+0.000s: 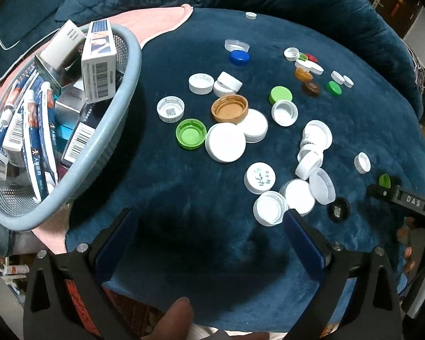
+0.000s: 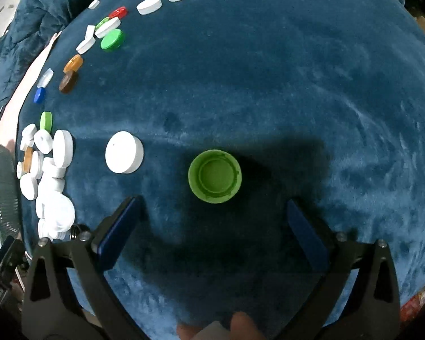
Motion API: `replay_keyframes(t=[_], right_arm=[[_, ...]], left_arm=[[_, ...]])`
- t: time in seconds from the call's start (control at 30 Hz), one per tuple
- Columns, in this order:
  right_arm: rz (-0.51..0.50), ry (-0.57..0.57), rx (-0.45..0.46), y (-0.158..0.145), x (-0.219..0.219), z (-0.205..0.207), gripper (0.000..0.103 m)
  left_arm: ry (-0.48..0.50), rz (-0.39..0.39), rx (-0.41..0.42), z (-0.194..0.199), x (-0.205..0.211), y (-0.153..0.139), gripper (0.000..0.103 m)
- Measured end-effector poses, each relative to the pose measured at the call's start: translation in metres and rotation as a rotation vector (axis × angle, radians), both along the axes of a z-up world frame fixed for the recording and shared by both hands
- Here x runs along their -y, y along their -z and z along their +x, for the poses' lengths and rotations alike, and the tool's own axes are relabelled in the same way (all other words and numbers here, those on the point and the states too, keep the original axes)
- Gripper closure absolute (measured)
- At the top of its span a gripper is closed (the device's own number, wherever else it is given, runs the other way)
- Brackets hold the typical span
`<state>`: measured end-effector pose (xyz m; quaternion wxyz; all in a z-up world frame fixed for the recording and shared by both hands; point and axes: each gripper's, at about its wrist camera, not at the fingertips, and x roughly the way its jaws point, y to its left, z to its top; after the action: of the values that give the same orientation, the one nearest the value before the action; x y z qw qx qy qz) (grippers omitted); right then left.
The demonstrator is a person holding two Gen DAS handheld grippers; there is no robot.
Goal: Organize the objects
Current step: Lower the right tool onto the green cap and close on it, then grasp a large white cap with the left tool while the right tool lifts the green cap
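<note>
Many bottle caps lie scattered on a dark blue velvet cloth [image 1: 201,175]: mostly white, some green, brown, blue and red. In the left wrist view my left gripper [image 1: 209,221] is open and empty above bare cloth, just left of a white cap cluster [image 1: 294,195]. A large white cap [image 1: 225,146], a gold cap [image 1: 229,109] and a green cap [image 1: 190,133] lie ahead. In the right wrist view my right gripper [image 2: 212,212] is open and empty, with an upturned green cap [image 2: 214,176] lying just ahead between the fingers. A white cap [image 2: 123,152] lies to its left.
A grey-blue mesh basket [image 1: 121,104] full of medicine boxes and tubes stands at the left on a pink cloth [image 1: 155,22]. The right gripper's body [image 1: 402,201] shows at the far right. More caps line the left edge in the right wrist view [image 2: 51,170].
</note>
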<state>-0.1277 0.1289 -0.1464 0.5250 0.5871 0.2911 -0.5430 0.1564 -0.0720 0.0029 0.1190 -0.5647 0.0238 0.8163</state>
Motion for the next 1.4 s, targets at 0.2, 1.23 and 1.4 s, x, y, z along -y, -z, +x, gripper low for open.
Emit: replay_keyframes(t=[0.2, 1.23, 1.4], right_arm=[[-0.057, -0.026, -0.048, -0.006, 0.0, 0.001, 0.004], [-0.157, -0.142, -0.087, -0.047, 0.001, 0.032, 0.072], [-0.18, -0.151, -0.071, -0.058, 0.002, 0.043, 0.072]], left_arm=[[0.008, -0.008, 0.011, -0.001, 0.0, 0.004, 0.001], [0.062, 0.019, 0.017, -0.004, -0.025, 0.03, 0.07], [0.069, 0.062, -0.01, 0.001, -0.017, 0.008, 0.07]])
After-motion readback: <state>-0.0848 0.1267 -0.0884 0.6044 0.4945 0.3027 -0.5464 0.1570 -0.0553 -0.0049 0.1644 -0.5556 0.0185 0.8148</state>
